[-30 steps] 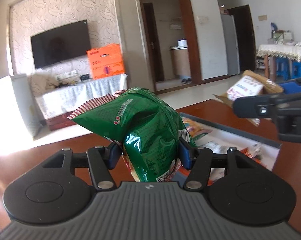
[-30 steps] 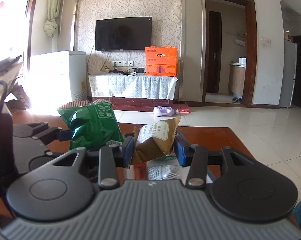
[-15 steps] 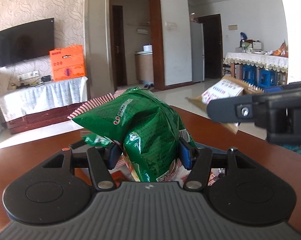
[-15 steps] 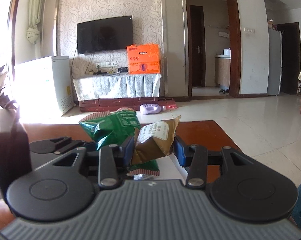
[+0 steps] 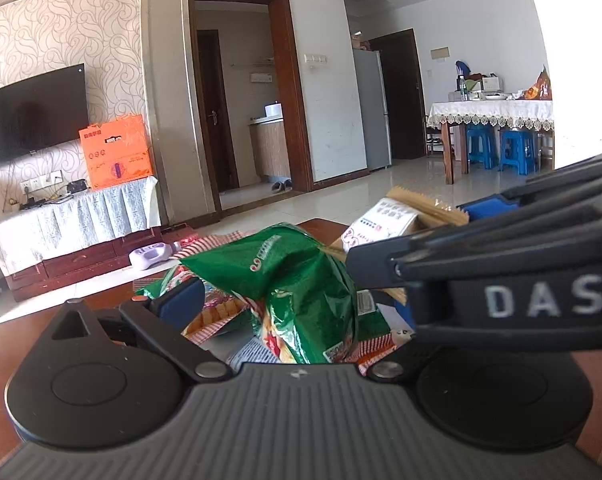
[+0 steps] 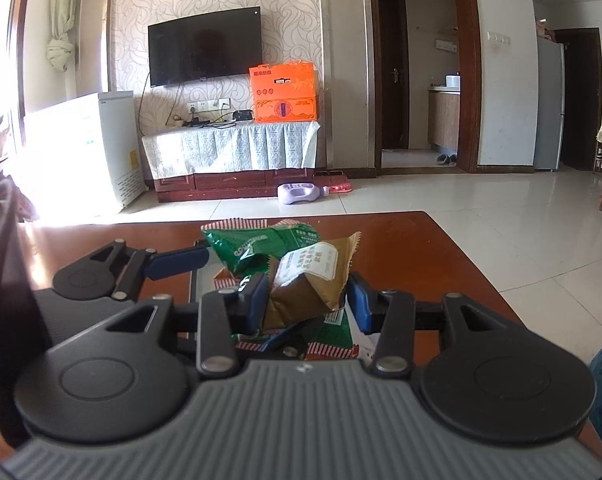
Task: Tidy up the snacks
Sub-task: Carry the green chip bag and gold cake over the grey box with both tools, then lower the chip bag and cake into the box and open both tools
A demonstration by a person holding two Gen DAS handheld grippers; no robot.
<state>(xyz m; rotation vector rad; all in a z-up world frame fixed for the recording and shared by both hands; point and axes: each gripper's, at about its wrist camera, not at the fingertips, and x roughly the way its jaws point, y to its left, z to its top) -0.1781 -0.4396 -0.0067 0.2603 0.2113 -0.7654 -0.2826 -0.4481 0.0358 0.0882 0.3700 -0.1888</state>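
Note:
A green snack bag (image 5: 297,280) lies between the spread fingers of my left gripper (image 5: 289,308), which is open; the bag rests on other snack packs below it. It also shows in the right wrist view (image 6: 253,246). My right gripper (image 6: 307,300) is shut on a brown snack pack (image 6: 307,286) with a white label and holds it just above the green bag. In the left wrist view the right gripper's body crosses the right side and the brown pack (image 5: 397,220) sticks out behind it. The left gripper (image 6: 173,264) shows to the left in the right wrist view.
Both grippers hover over a brown wooden table (image 6: 421,256). Several snack packs (image 5: 221,312) lie in a white box under the green bag. Beyond the table is a tiled floor, a TV cabinet (image 6: 229,152) and a purple bottle (image 6: 301,193).
My left gripper has opened and let go of the green bag, which has dropped onto the snack pile. My right gripper with the brown pack has moved in close over it.

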